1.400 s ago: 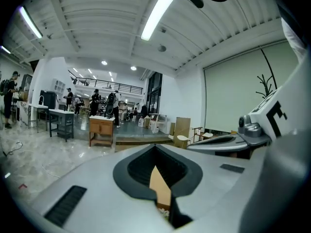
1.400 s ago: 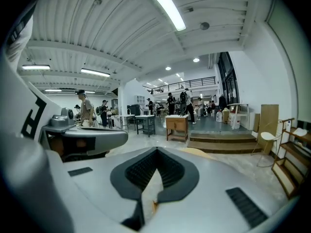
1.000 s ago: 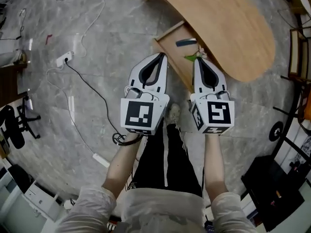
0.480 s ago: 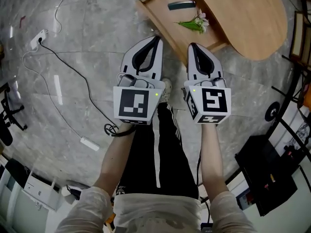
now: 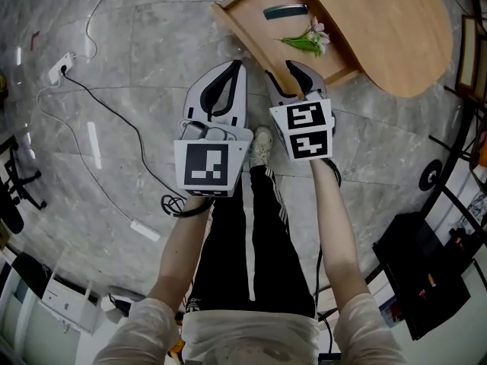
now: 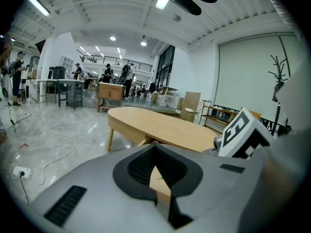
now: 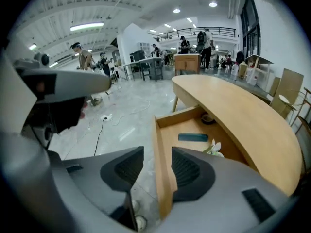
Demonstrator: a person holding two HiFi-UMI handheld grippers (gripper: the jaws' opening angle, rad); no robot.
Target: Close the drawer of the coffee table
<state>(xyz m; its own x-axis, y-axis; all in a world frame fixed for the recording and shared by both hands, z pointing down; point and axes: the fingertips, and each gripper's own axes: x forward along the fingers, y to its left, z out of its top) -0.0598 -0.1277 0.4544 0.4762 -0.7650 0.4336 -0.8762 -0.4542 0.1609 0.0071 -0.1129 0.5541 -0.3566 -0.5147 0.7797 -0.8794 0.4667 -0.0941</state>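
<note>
One table (image 5: 380,29) with one open drawer (image 5: 240,36); in that drawer one dark flat bar (image 5: 285,10), one sprig of flowers (image 5: 306,40) and one small round dark thing (image 7: 208,118)

My right gripper (image 5: 294,73) has dipped to the light wooden drawer (image 5: 266,36). Its jaws are opening astride the front board (image 7: 163,171).

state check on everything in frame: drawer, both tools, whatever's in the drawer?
drawer: open, pulled out from under the coffee table
left tool: jaws together, nothing in them
right tool: jaws opening, astride the drawer's front edge
flower sprig: lying inside the drawer
dark flat item: lying inside the drawer
</note>
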